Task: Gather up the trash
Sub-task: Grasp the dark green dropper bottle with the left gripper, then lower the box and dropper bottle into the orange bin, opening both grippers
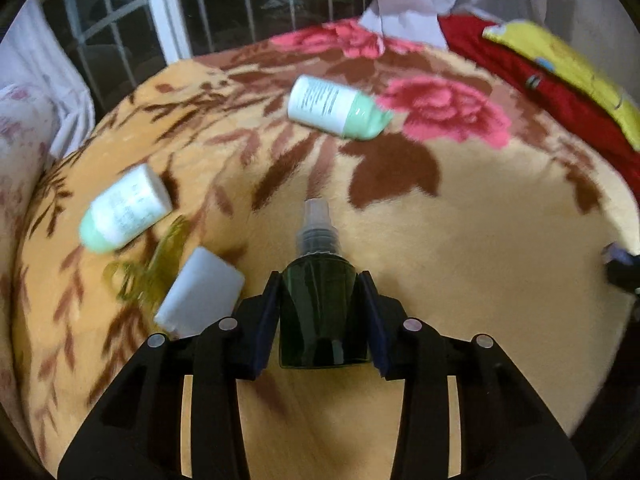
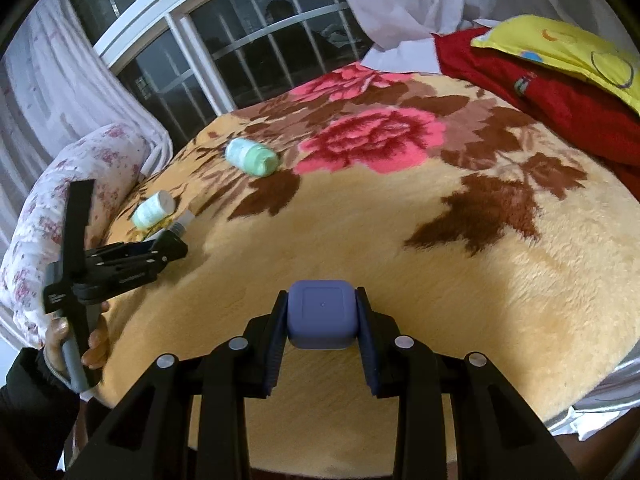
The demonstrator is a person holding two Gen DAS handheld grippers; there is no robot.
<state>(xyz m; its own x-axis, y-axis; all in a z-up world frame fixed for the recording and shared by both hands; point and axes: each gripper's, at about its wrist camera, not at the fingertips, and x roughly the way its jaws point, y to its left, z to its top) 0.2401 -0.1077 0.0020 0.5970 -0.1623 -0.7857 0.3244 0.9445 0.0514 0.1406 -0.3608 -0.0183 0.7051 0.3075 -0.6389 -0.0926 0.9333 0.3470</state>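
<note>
My left gripper [image 1: 320, 280] is shut on a dark green spray bottle [image 1: 322, 312] with a clear cap, held above a floral blanket [image 1: 460, 248]. Beyond it lie two white bottles with mint green caps, one far [image 1: 336, 107] and one at the left [image 1: 124, 208]. A white bottle [image 1: 200, 296] and a yellow-green wrapper [image 1: 148, 264] lie just left of the fingers. My right gripper [image 2: 322, 300] is shut on a purple square box [image 2: 322, 314]. The right wrist view also shows the left gripper [image 2: 136, 260] at the left, and both mint bottles, the far one [image 2: 252, 157] and the near one [image 2: 154, 209].
A red blanket [image 2: 560, 100] and a yellow pillow [image 2: 560, 52] lie at the bed's right. A floral pillow [image 2: 68, 200] lies at the left edge. A barred window [image 2: 260, 48] and white curtains [image 2: 400, 0] stand behind the bed.
</note>
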